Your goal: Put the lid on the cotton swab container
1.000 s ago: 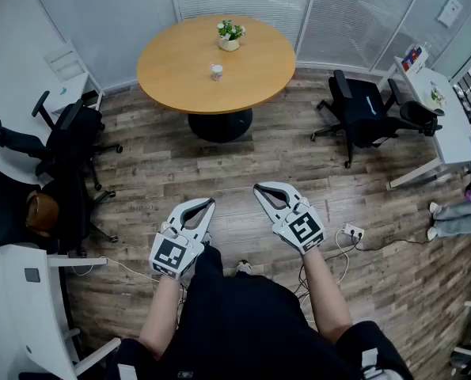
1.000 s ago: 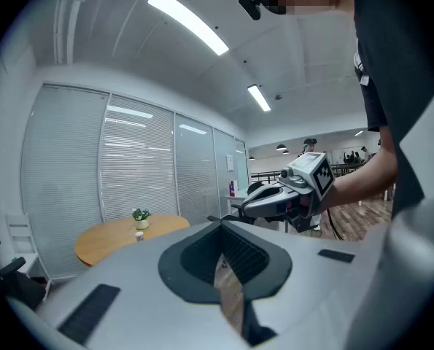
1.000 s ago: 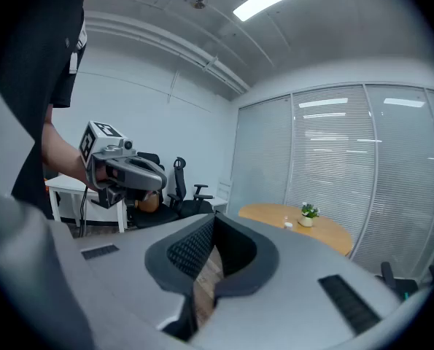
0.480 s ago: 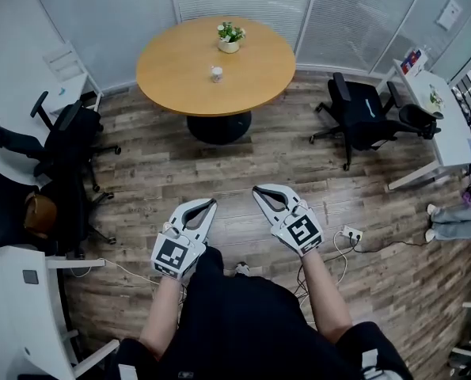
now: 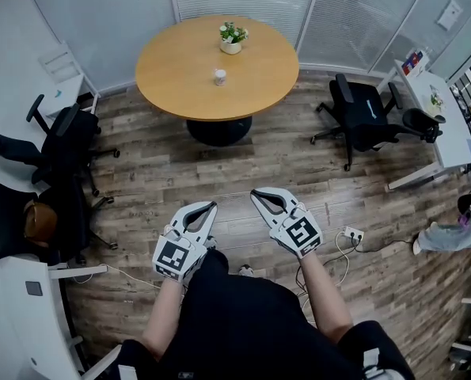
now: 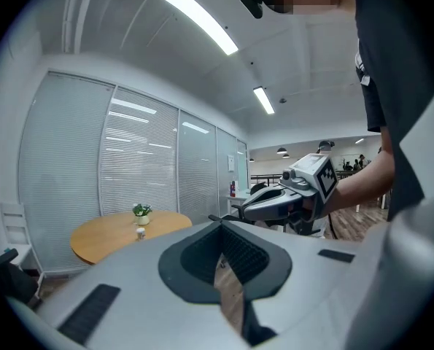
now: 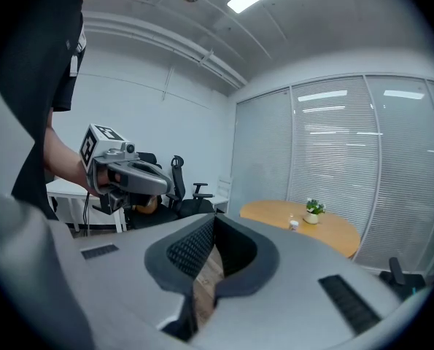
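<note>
A small white cotton swab container stands on the round wooden table, far ahead of both grippers. At this distance I cannot make out a separate lid. It also shows as a tiny white container in the left gripper view and a white speck of a container in the right gripper view. My left gripper and right gripper are held side by side over the wood floor, in front of the person's body. Both are shut with nothing between the jaws.
A potted plant sits at the table's far side. Black office chairs stand at the left and another chair at the right, beside a white desk. A power strip with cables lies on the floor near my right arm.
Both grippers have crept slightly forward, still shut and empty. A person at the right edge has shifted position.
</note>
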Demonstrator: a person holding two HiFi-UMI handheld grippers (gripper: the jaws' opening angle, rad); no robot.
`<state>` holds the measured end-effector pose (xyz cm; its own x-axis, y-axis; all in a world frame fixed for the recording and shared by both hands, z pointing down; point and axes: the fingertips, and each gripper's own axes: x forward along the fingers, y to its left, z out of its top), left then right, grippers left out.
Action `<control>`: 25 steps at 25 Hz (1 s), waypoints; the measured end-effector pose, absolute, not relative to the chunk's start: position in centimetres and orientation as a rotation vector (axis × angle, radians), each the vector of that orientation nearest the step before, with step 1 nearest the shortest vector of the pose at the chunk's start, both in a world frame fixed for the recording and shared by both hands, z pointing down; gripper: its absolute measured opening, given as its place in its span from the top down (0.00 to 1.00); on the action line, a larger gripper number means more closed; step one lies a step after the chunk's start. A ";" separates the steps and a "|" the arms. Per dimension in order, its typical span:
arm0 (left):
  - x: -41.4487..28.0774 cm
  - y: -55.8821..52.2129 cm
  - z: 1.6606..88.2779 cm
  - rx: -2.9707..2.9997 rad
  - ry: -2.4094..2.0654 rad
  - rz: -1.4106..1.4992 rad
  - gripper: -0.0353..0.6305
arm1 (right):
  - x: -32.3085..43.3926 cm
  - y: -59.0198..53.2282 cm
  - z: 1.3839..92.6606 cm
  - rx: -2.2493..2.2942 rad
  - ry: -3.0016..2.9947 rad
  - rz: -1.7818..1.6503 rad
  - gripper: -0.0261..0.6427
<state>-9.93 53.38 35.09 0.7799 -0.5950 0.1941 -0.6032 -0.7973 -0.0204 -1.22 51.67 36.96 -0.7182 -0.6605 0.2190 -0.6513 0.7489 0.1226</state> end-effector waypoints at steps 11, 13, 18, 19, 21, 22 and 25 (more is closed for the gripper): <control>-14.0 46.5 36.1 2.930 -0.852 0.304 0.94 | -2.9 46.9 39.0 1.119 -2.669 0.064 0.95; -15.5 45.1 36.3 2.931 -0.839 0.309 0.94 | -2.8 46.2 39.7 1.170 -2.647 0.087 0.95; -17.9 41.7 36.9 2.936 -0.793 0.326 0.94 | -3.2 43.9 40.7 1.268 -2.603 0.180 0.95; -18.3 41.1 37.1 2.938 -0.787 0.332 0.94 | -3.6 43.5 40.7 1.278 -2.595 0.176 0.95; -18.9 40.1 37.5 2.936 -0.778 0.342 0.94 | -4.3 42.7 40.9 1.307 -2.574 0.168 0.95; -19.2 39.7 37.6 2.935 -0.774 0.343 0.94 | -4.4 42.2 41.1 1.322 -2.565 0.163 0.95; -19.6 38.4 37.7 2.928 -0.773 0.343 0.94 | -4.7 40.6 41.7 1.333 -2.536 0.158 0.95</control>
